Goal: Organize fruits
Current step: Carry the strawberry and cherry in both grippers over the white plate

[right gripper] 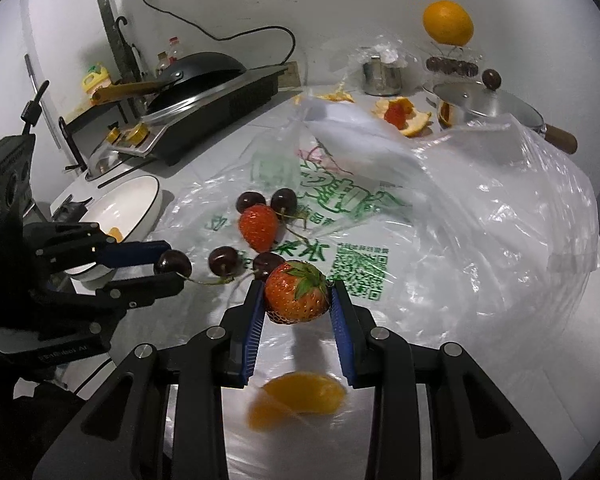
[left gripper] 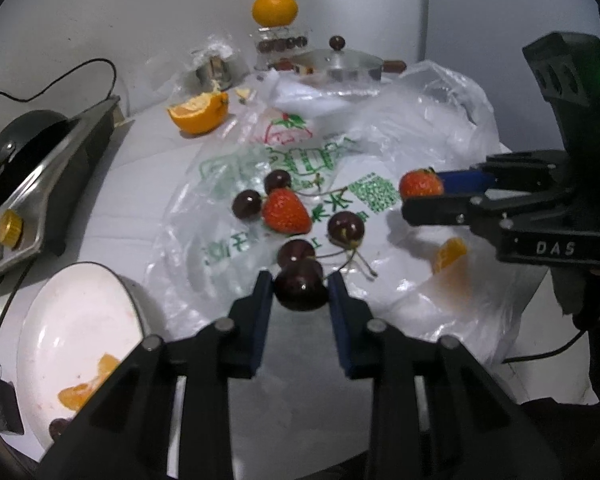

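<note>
The left gripper [left gripper: 302, 286] clamped its jaws on a dark cherry [left gripper: 301, 285] just above the printed plastic bag [left gripper: 236, 208], while the right gripper [right gripper: 299, 297] pinched a strawberry [right gripper: 296, 298], with another strawberry [left gripper: 286, 211] and loose cherries [left gripper: 346, 226] lying beyond.

Five loose cherries [left gripper: 301, 285], two strawberries [left gripper: 286, 210], one whole orange [left gripper: 275, 8], one white bowl [left gripper: 40, 332].

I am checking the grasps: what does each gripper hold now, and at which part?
The left gripper holds a dark cherry by its round sides. The right gripper holds a strawberry by its sides, green leaves facing up.
</note>
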`<state>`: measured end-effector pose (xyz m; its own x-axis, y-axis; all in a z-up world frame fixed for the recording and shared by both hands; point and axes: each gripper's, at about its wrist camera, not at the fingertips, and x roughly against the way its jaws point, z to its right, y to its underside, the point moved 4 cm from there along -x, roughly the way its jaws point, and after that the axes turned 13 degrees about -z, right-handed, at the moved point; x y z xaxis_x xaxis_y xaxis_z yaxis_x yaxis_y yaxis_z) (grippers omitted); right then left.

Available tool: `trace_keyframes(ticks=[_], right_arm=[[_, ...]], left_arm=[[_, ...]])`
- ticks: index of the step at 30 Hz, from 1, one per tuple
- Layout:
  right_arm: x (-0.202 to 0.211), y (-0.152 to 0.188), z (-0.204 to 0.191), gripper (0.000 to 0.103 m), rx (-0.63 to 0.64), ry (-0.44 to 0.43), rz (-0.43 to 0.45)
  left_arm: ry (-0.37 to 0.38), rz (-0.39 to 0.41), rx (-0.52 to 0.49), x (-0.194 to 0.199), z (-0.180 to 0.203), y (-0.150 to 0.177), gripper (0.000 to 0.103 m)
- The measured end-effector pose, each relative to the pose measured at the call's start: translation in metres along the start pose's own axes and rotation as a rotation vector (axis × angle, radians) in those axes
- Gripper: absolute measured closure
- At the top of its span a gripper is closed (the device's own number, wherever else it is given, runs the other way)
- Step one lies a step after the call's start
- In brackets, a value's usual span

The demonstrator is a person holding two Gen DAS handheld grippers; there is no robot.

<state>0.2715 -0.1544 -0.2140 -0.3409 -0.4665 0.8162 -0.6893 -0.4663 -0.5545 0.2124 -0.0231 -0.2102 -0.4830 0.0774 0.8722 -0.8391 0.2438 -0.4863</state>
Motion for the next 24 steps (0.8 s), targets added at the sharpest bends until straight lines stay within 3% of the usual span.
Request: trace_keyframes(ticks=[24], right_arm=[[0.002,-0.019,-0.073,0.069,0.102,0.048,-0.017]], left_arm=[[-0.001,0.1,0.104,0.044,-0.055,0.037,0.074]])
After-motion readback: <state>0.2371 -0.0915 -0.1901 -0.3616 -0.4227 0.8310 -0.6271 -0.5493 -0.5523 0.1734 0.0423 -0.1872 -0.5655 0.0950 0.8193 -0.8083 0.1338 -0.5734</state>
